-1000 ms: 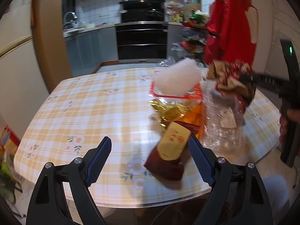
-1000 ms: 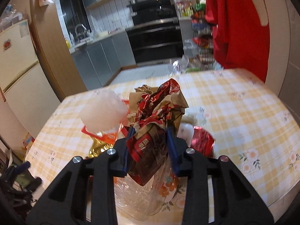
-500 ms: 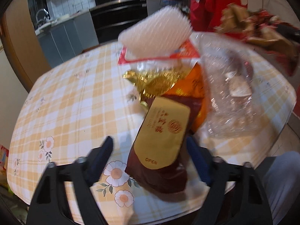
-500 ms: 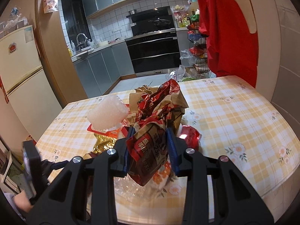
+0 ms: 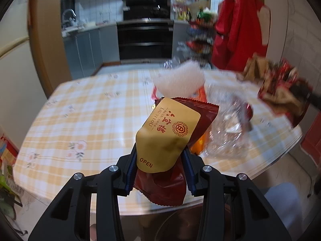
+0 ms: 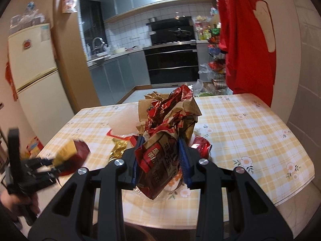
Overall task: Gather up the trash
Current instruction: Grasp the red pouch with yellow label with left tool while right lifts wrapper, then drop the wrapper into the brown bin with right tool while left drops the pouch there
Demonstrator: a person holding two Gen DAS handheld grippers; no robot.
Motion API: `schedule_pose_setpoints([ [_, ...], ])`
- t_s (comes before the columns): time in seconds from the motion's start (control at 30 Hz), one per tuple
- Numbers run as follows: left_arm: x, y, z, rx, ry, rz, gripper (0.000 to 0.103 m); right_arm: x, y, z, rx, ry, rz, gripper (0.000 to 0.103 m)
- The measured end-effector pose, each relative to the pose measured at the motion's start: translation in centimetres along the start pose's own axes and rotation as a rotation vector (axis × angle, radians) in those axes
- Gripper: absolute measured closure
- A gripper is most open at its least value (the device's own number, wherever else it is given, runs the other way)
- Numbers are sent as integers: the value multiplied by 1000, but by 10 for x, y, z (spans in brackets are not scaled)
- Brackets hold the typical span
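A dark red pouch with a gold label [image 5: 168, 132] sits between the blue pads of my left gripper [image 5: 159, 168]. The jaws are closing, the pads press on its sides, and it hangs above the table's near edge. From the right wrist view that pouch [image 6: 74, 152] and the left gripper [image 6: 54, 164] show blurred at the left. My right gripper [image 6: 160, 160] is shut on a crumpled red and brown wrapper [image 6: 166, 120] held over the table. On the checked tablecloth [image 5: 80, 120] lie a white foam net [image 5: 180, 80], a clear plastic bag [image 5: 226, 128], a gold wrapper [image 6: 118, 150] and a red foil wrapper [image 6: 200, 146].
A red garment [image 6: 244, 40] hangs at the far right of the table. A fridge [image 6: 34, 70] stands at the left and an oven [image 6: 172, 64] at the back. A dark round rim [image 5: 180, 221] shows under the table's near edge, beside a person's grey trouser leg [image 5: 280, 200].
My left gripper went in around the dark red pouch, closed on it and lifted it off the table. My right gripper drew back and up with the crumpled wrapper.
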State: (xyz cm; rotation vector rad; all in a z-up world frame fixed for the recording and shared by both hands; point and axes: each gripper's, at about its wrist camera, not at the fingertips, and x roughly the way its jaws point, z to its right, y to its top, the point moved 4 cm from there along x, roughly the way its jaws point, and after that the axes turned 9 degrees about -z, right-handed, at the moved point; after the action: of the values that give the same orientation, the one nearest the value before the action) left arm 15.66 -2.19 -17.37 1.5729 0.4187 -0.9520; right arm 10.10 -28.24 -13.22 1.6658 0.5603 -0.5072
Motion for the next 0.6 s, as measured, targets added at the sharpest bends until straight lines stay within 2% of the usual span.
schedule_pose_setpoints([
  [0.3,-87,-13,-10,-74,-2,112,63,-42,-28,-39,-116,49,-27,68],
  [0.6,-134,-38,-15,-90,-19,170,63,-75,-57,-80,-243,82,-77,67],
])
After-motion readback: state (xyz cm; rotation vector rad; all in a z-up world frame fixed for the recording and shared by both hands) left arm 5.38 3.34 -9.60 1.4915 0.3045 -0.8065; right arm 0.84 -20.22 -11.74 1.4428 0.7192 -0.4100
